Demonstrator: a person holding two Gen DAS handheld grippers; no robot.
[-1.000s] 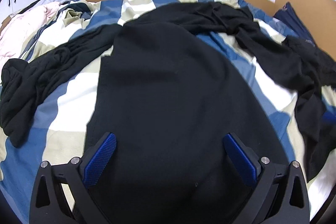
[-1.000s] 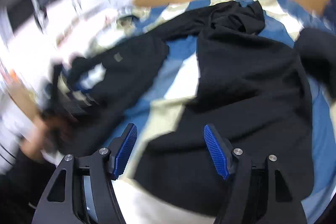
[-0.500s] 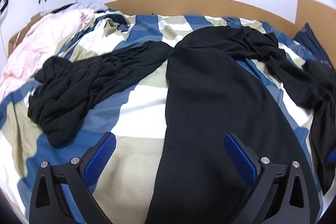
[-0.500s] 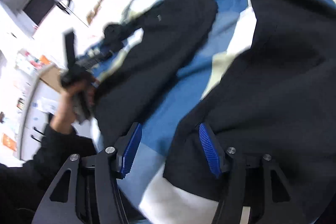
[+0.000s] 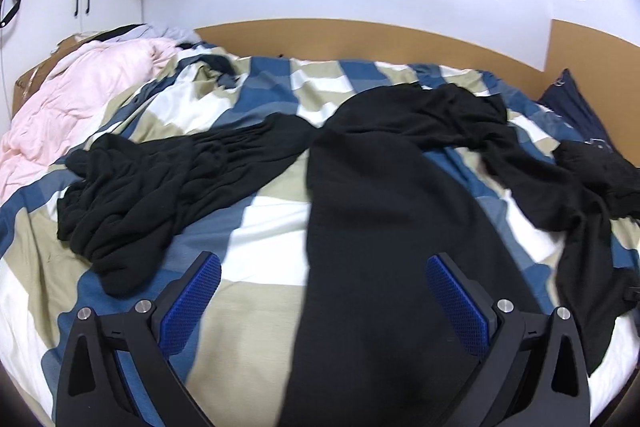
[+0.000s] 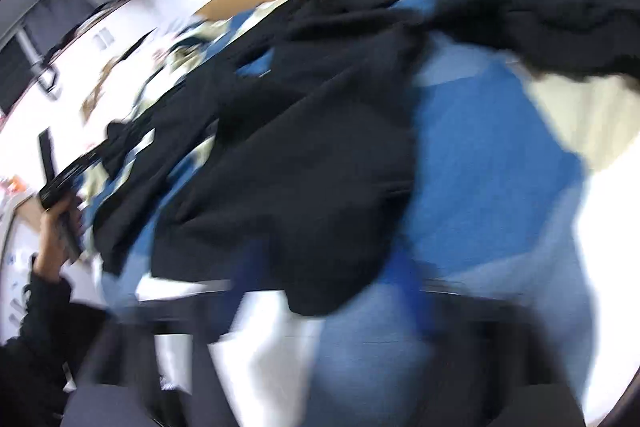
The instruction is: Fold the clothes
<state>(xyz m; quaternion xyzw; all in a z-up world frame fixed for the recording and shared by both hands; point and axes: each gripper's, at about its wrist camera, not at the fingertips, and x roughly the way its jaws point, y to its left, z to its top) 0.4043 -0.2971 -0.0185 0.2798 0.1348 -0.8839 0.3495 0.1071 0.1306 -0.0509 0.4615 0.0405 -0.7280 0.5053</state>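
A black long-sleeved garment (image 5: 384,211) lies spread on the checked bed cover (image 5: 264,223). Its left sleeve (image 5: 152,183) is bunched at the left; its right sleeve (image 5: 560,195) trails to the right. My left gripper (image 5: 320,295) is open and empty above the garment's lower left edge. The right wrist view is badly blurred; it shows the same black garment (image 6: 304,155) on the cover (image 6: 480,163). My right gripper is smeared at the bottom, and its jaws cannot be made out. The person's hand holding the left gripper (image 6: 60,195) shows at the left.
A pink duvet (image 5: 76,99) lies at the bed's far left. A wooden headboard (image 5: 360,39) runs along the back. A dark blue item (image 5: 572,107) sits at the far right. A white cabinet (image 5: 80,7) stands at the left wall.
My left gripper has pulled back and tilted up, so more of the bed and the left sleeve show. My right gripper has swung quickly rightward and its view has blurred.
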